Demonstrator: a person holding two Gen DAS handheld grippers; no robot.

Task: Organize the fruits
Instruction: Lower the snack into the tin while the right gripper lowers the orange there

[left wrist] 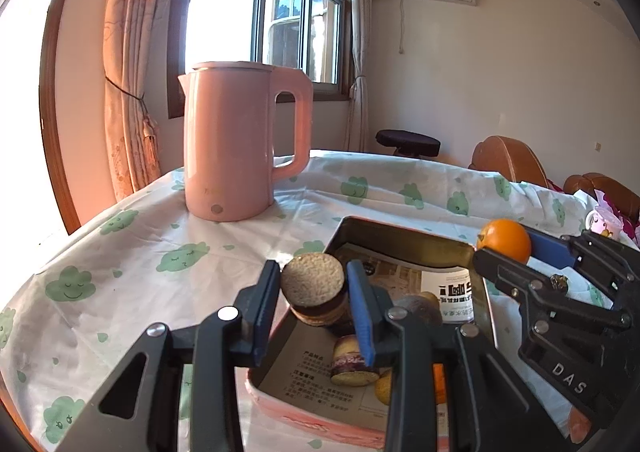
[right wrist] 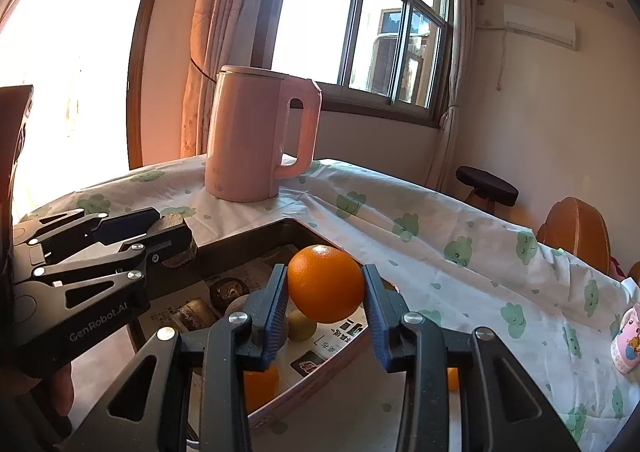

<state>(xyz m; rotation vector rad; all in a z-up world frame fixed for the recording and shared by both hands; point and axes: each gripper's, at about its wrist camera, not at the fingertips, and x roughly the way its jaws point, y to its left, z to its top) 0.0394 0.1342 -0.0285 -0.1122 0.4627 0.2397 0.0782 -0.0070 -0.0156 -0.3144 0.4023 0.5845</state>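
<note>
My left gripper is shut on a cut brown fruit piece with a pale rough face, held above the pink tray. My right gripper is shut on an orange, held above the same tray. The tray is lined with printed paper and holds several fruits: a purple-skinned cut piece, a kiwi, another orange. The right gripper with its orange shows at the right of the left wrist view. The left gripper shows at the left of the right wrist view.
A pink electric kettle stands on the table behind the tray. The table has a white cloth with green cloud prints. A small pink cup sits at the right edge. Wooden chairs and a stool stand beyond the table.
</note>
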